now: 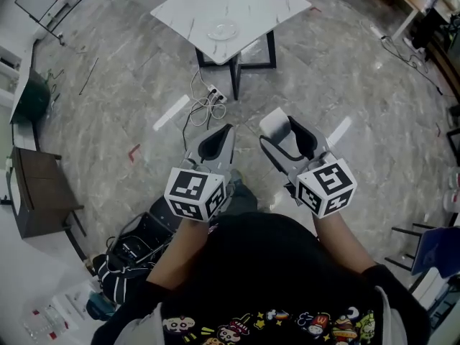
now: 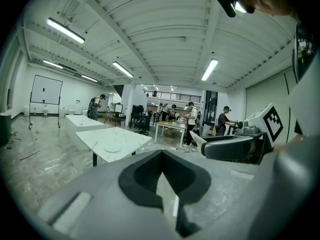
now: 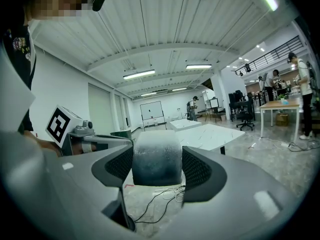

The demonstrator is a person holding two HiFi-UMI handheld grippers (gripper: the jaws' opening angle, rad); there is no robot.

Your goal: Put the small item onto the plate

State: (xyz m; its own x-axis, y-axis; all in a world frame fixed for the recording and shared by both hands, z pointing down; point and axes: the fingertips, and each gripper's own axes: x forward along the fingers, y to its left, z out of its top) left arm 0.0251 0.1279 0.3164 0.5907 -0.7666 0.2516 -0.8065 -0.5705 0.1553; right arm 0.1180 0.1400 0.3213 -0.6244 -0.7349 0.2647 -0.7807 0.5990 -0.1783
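Twice confirmed the grasp. Saw the right gripper's (image 3: pixel 157 160) ribbed pads (image 3: pixel 197 170) clenched on the small item (image 3: pixel 156 156), a frosted grey-white cylinder standing upright between them. Saw it again from the head view, at that gripper's tip. Found the left gripper (image 2: pixel 161 156) clenched on nothing, pad tips together.

Judged the step as carrying. Located the plate (image 1: pixel 222 31) well apart from both grippers, on the white marble table (image 1: pixel 248 2) ahead. Needed next: closing on the table, bringing the cylinder low over the plate, then releasing.

Got the plate's position and the floor cables (image 1: pixel 205 106) from the head view. Picked the plate out as a flat disc in the left gripper view. Could not find it in the right gripper view.
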